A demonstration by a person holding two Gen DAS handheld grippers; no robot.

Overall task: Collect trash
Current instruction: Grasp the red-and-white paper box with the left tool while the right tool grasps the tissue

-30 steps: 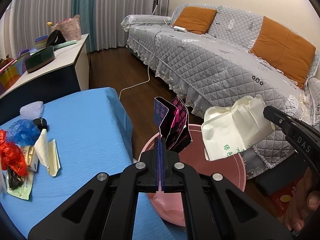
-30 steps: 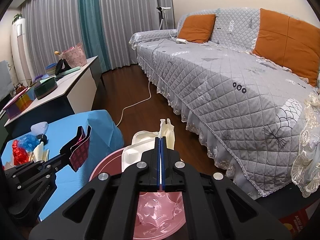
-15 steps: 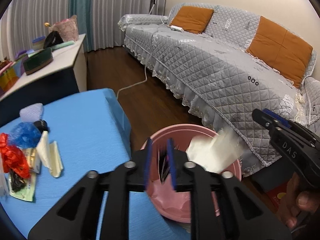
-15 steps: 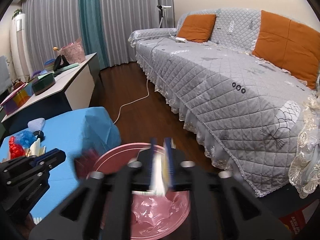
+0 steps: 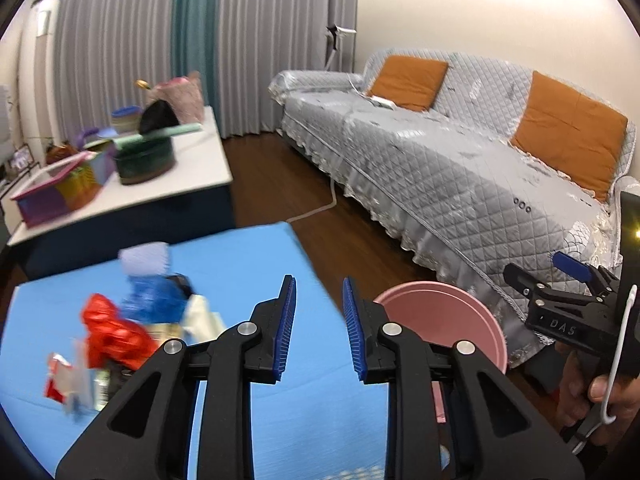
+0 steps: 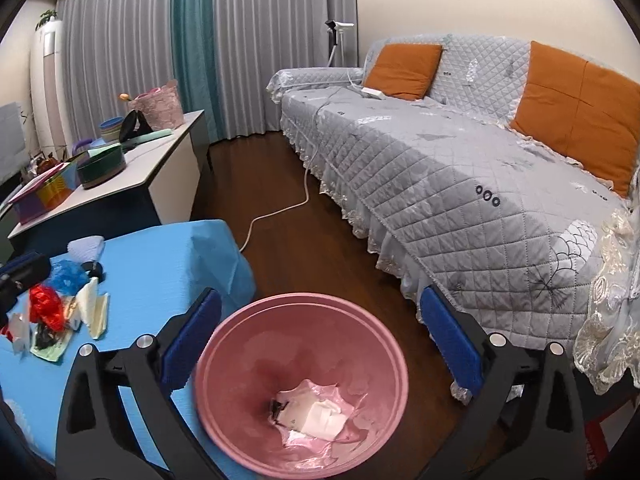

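The pink bin (image 6: pixel 224 344) stands on the floor by the blue table's (image 6: pixel 168 264) corner. A white paper bag (image 6: pixel 320 416) and a dark wrapper (image 6: pixel 280 406) lie at its bottom. My right gripper (image 6: pixel 320 320) hangs over the bin, its jaws opening wide with nothing between them. My left gripper (image 5: pixel 319 332) is over the table edge, jaws opening and empty. To its left lies a trash pile: a red wrapper (image 5: pixel 112 332), a blue bag (image 5: pixel 152 296) and white folded paper (image 6: pixel 94 308). In the left wrist view the bin (image 5: pixel 440 320) and right gripper (image 5: pixel 548 276) are at the right.
A grey quilted sofa (image 6: pixel 460 168) with orange cushions runs along the right. A white cable (image 6: pixel 280 208) crosses the wooden floor. A low white cabinet (image 6: pixel 160 160) with boxes and baskets stands behind the table. A hand (image 5: pixel 600 396) holds the right gripper.
Both grippers opened and let go: the dark pink wrapper and the white paper bag dropped into the bin. The left gripper rose and swung left over the table.
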